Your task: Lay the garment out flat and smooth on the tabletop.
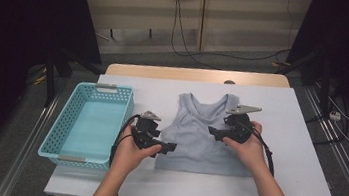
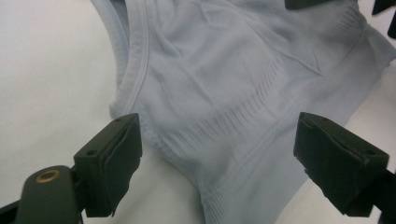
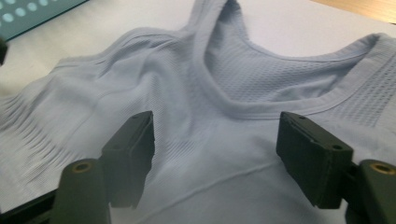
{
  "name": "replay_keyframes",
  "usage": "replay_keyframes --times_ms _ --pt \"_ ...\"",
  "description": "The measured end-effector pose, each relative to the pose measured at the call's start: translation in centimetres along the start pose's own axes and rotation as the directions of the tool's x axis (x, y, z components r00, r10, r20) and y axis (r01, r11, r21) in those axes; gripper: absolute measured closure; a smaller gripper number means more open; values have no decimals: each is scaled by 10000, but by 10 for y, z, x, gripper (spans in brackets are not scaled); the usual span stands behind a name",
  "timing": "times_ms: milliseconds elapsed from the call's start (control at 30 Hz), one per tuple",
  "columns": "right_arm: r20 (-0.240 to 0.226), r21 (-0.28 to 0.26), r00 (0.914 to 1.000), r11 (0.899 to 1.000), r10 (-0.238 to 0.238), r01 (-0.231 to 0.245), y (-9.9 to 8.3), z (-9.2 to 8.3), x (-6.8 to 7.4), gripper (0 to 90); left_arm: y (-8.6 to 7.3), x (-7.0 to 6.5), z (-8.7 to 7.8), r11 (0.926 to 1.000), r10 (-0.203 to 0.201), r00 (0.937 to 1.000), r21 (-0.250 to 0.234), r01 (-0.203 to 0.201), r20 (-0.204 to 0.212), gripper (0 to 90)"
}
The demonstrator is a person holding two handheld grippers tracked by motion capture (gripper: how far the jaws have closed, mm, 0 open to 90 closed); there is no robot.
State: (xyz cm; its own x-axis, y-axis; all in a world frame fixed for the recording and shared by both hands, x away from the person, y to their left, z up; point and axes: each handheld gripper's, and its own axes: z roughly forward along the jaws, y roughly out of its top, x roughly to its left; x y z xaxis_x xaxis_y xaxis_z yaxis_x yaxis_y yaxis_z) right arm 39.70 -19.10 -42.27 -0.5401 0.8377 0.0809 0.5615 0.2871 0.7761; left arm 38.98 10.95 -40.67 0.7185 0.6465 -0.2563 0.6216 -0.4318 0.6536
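on the table, both open tools (image 1: pixel 172 147) (image 1: pixel 212 131) flank the grey vest (image 1: pixel 198 131).

A light blue tank top (image 1: pixel 203 134) is lying flat on the white table cover (image 1: pixel 296 158). The left gripper (image 1: pixel 169 146) is hovering at its near-left edge, and the right gripper (image 1: pixel 213 131) is hovering over its right side. A turquoise basket (image 1: pixel 90 120) is sitting at the left.

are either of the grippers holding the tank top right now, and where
Nothing is held. The left gripper and right gripper both hover open over the tank top, fingers apart and clear of the fabric.
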Motion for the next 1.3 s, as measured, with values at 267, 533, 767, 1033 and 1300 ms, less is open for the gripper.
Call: replay_keyframes --times_ms 267,533,767,1033,1300 --pt "-407 54 9977 9985 -542 545 -13 -1 18 241 -5 7 1 9998 -212 9998 -54 213 48 152" --pt "-813 83 9944 9976 -682 691 -16 -3 35 190 -7 12 -5 9993 -348 9993 -133 346 -120 133" --pt "-1193 -172 9857 9929 -1192 1180 -15 -4 55 184 -10 14 -8 9992 -388 9991 -84 386 -171 130" --pt "-1739 -86 9736 9888 -1480 1488 -17 2 70 181 -10 17 -11 9990 -433 9987 -102 431 -255 129" --pt "-2275 -166 9565 9828 -1827 1838 -16 3 86 181 -10 17 -13 9993 -365 9988 -25 364 -322 129"
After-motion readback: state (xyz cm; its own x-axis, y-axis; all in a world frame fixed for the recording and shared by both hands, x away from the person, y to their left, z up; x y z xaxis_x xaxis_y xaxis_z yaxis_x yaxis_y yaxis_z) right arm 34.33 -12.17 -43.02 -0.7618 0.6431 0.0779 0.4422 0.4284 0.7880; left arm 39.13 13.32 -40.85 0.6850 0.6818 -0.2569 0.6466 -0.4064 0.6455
